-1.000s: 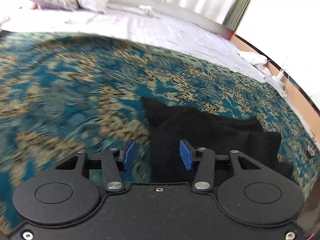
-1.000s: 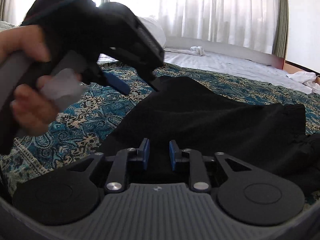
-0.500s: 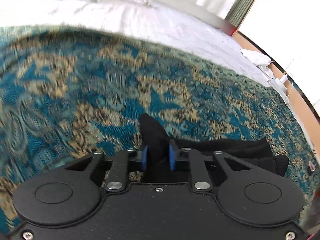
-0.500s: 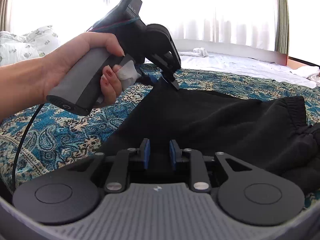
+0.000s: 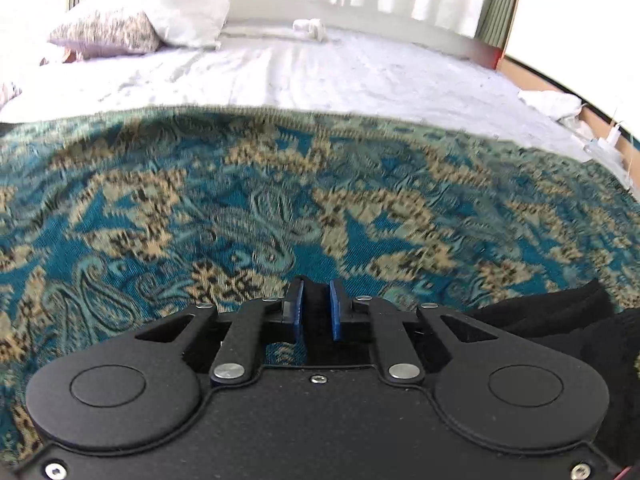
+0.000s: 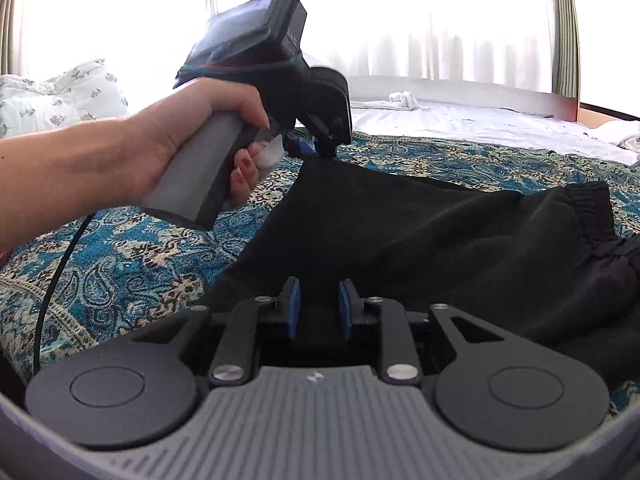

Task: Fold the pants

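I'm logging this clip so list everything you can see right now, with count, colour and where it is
pants: one, black, spread on the patterned blanket, one corner lifted
blanket: one, teal and tan paisley, covering the near part of the bed
sheet: one, white, on the far part of the bed
pillows: two, one white and one speckled, far left of the bed
small cloth: one, white, at the far edge of the bed
curtains: white, across the window behind the bed
cable: one, black, hanging below the person's hand
hand: one, holding the left gripper's handle
left gripper: black with blue pads, closing on a corner of the pants
right gripper: black with blue pads, gripping the near edge of the pants
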The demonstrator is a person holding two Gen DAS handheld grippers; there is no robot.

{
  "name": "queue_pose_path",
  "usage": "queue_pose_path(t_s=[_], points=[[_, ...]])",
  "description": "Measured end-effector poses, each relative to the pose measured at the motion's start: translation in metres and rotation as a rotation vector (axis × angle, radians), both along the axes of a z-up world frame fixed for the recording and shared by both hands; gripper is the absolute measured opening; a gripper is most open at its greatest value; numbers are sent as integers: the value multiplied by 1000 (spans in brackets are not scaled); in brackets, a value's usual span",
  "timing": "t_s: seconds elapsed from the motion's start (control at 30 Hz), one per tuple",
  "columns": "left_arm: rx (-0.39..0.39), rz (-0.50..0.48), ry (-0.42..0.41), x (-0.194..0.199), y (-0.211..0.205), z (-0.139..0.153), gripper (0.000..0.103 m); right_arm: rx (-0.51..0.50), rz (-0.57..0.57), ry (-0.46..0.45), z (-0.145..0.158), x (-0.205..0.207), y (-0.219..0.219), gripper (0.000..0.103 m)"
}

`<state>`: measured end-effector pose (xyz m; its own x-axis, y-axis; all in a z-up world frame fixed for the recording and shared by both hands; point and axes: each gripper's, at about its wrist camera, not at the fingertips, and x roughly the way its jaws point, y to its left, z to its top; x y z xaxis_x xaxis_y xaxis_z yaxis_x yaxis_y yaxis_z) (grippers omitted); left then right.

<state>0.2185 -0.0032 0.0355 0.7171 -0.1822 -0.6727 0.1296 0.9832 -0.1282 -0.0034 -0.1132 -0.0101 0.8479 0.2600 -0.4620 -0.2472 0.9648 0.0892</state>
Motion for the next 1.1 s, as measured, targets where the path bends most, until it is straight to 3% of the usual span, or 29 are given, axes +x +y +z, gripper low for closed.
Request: queue_pose_path(t_s=[0.2, 0.27, 0.37, 0.43, 0.63, 0.83, 1.1], points=[[117, -37, -148, -37, -14, 31, 15, 32, 8, 6, 1, 1, -5, 30], [152, -33, -194, -52, -17, 41, 15, 65, 30, 15, 5, 0, -10, 52], [153, -50, -227, -74, -19, 51, 21, 116, 35, 15, 11, -4, -21, 57], [153, -79, -219, -90, -21, 51, 24, 109, -2, -1, 16, -7, -28, 58], [252, -99, -157, -127, -34, 28, 28, 39, -197, 3, 31, -7, -64, 60], [226, -71, -60, -146, -36, 1, 28, -51, -377, -6, 40, 2, -110, 61], [270, -48, -77, -152, -41, -9, 29, -111, -500, 80, 26, 17, -144, 62]])
